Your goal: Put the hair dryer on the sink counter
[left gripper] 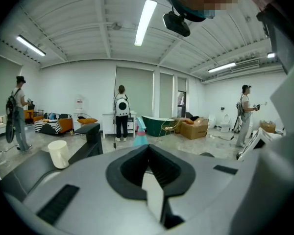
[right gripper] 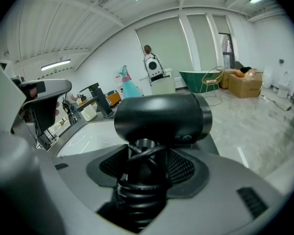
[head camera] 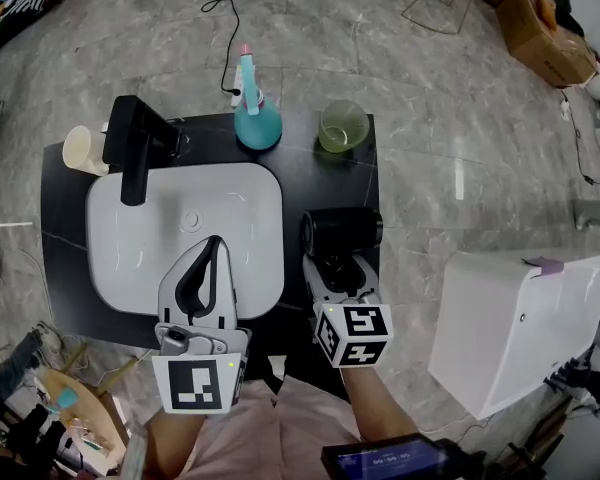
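Note:
The black hair dryer (head camera: 342, 230) hangs over the right strip of the black sink counter (head camera: 65, 268), beside the white basin (head camera: 180, 238). My right gripper (head camera: 335, 268) is shut on its handle, where the cord is coiled, and the barrel lies crosswise above the jaws. In the right gripper view the hair dryer (right gripper: 161, 116) fills the middle, with my right gripper (right gripper: 144, 155) clamped round the handle. My left gripper (head camera: 212, 253) hovers over the basin's front edge, shut and empty. In the left gripper view my left gripper (left gripper: 148, 151) holds nothing.
A black faucet (head camera: 140, 143) and a white cup (head camera: 80, 148) stand at the counter's back left. A teal spray bottle (head camera: 255, 118) and a green cup (head camera: 342, 125) are at the back. A white cabinet (head camera: 520, 328) stands to the right on the marble floor.

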The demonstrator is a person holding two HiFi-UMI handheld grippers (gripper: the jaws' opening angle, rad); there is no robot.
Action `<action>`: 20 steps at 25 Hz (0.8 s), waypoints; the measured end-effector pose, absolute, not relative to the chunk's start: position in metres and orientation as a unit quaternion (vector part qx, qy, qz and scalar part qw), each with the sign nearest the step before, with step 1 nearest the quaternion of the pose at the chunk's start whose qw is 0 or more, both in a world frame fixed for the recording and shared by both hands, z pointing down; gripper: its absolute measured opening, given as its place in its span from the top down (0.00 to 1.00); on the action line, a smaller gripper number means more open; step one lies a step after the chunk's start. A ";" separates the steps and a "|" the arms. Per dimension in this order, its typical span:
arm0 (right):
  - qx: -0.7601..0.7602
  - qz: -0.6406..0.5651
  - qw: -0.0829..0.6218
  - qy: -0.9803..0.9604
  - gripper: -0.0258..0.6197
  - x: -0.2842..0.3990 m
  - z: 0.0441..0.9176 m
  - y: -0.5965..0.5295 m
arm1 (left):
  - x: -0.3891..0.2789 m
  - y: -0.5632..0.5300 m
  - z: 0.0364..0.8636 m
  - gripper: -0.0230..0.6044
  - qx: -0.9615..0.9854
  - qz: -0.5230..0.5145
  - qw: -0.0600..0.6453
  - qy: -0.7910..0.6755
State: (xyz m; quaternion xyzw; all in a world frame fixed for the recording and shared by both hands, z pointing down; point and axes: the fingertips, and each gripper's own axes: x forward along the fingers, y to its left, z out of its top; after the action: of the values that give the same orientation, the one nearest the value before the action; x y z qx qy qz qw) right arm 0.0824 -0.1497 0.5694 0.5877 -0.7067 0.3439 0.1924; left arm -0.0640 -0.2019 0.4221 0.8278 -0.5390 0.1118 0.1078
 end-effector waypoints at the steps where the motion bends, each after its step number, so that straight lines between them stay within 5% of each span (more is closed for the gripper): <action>1: 0.587 0.346 0.195 -0.706 0.58 0.082 0.571 -0.150 | -0.065 -0.202 0.422 0.95 0.827 0.112 0.109 -0.541; 20: 0.561 0.405 0.234 -0.683 0.53 0.074 0.596 -0.145 | -0.083 -0.199 0.405 0.95 0.824 0.107 0.069 -0.552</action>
State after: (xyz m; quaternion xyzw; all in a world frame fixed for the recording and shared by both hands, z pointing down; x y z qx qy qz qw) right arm 0.0742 -0.1453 0.5962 0.5612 -0.6828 0.4050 0.2342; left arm -0.0827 -0.1985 0.4050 0.8239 -0.5522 0.1074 0.0692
